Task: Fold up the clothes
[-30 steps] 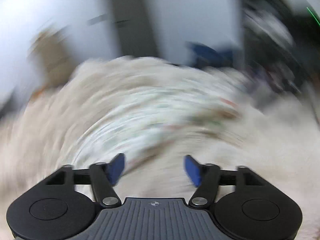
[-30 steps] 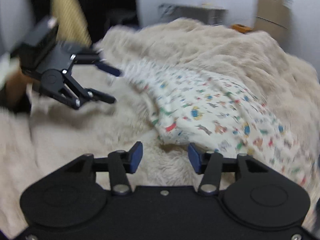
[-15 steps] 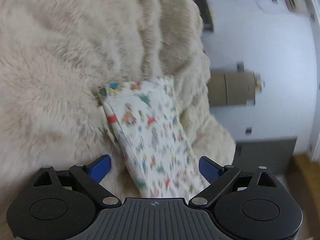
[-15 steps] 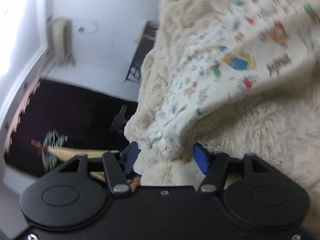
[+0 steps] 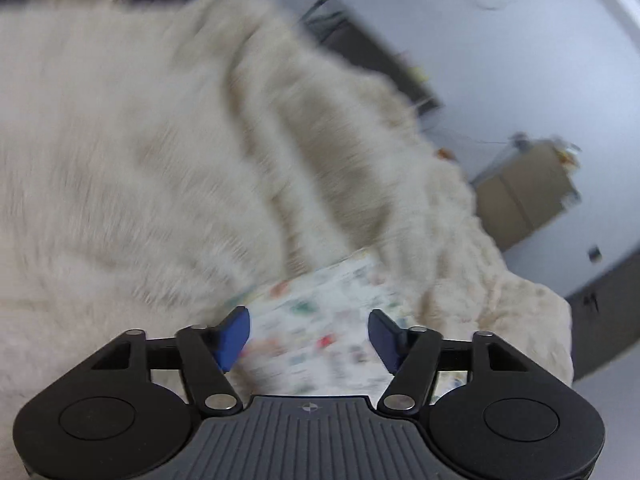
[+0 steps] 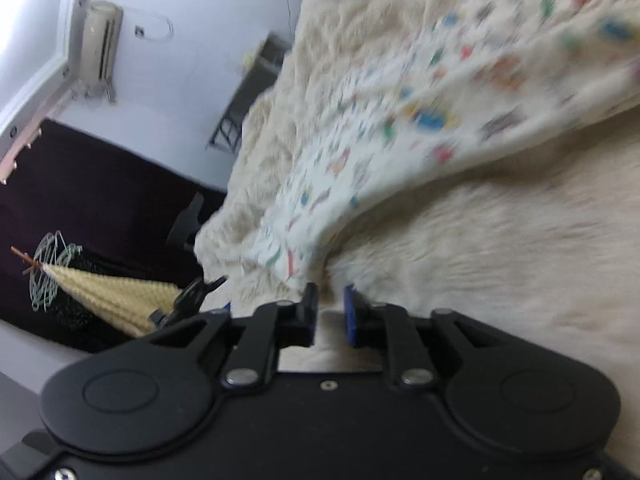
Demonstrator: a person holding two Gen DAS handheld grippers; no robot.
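Observation:
A white garment [image 5: 320, 320] with a small coloured print lies on a fluffy cream blanket [image 5: 140, 160]. My left gripper [image 5: 308, 332] hovers low over one end of it. Its jaws are closing with the cloth between the blue pads [image 5: 232, 336], which do not press on it. In the right wrist view the garment [image 6: 400, 120] runs up and to the right. Its near corner [image 6: 292, 264] ends just ahead of my right gripper [image 6: 329, 308], whose jaws stand a narrow gap apart with only blanket fur showing between them. Both views are blurred.
The blanket [image 6: 500, 260] covers a bed that fills most of both views. Beyond its edge are a white wall [image 5: 520, 60], a cardboard box [image 5: 524, 192], a dark shelf [image 6: 248, 96] and a dark curtain [image 6: 100, 184]. A pale woven thing [image 6: 108, 292] lies at the left.
Both views rolled sharply. My left jaws narrowed around the garment's end. My right jaws narrowed early on and sank toward the garment's near corner.

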